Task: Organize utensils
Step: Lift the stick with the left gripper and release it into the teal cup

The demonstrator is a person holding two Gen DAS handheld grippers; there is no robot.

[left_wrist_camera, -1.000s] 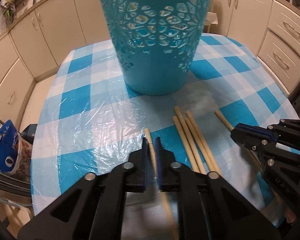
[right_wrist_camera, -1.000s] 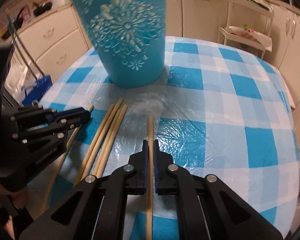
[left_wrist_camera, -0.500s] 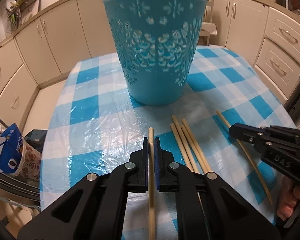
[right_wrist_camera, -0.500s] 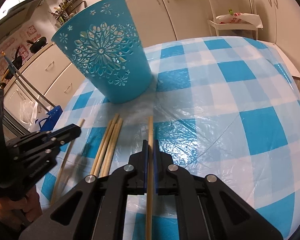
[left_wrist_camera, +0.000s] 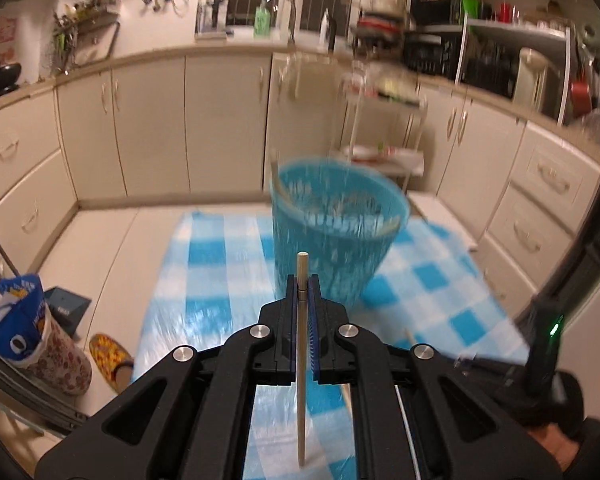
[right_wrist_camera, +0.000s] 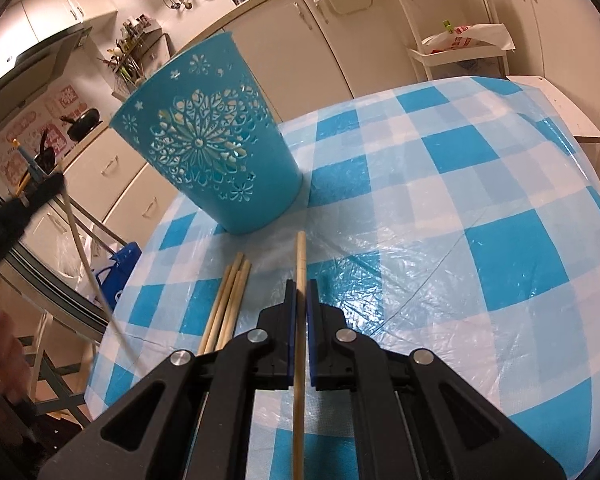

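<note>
Left gripper (left_wrist_camera: 303,280), bottom centre of the left view: clamped tight on one chopstick (left_wrist_camera: 301,360), tip poking past the pads. Blue basket (left_wrist_camera: 332,240) just above it at mid-frame, blurred, a stick or two apparently leaning inside.

Right gripper (right_wrist_camera: 299,286), bottom centre of the right view: likewise pinched shut on a second chopstick (right_wrist_camera: 299,320). Loose chopsticks (right_wrist_camera: 226,308) lying bunched on the checked tablecloth (right_wrist_camera: 480,200), left of the pads. Basket (right_wrist_camera: 216,140) upper left of centre.

Risks, as a guess: thin round sticks pivoting or sliding in the pinch; a tip catching the basket rim and tipping the light basket; both grippers colliding over the opening.
</note>
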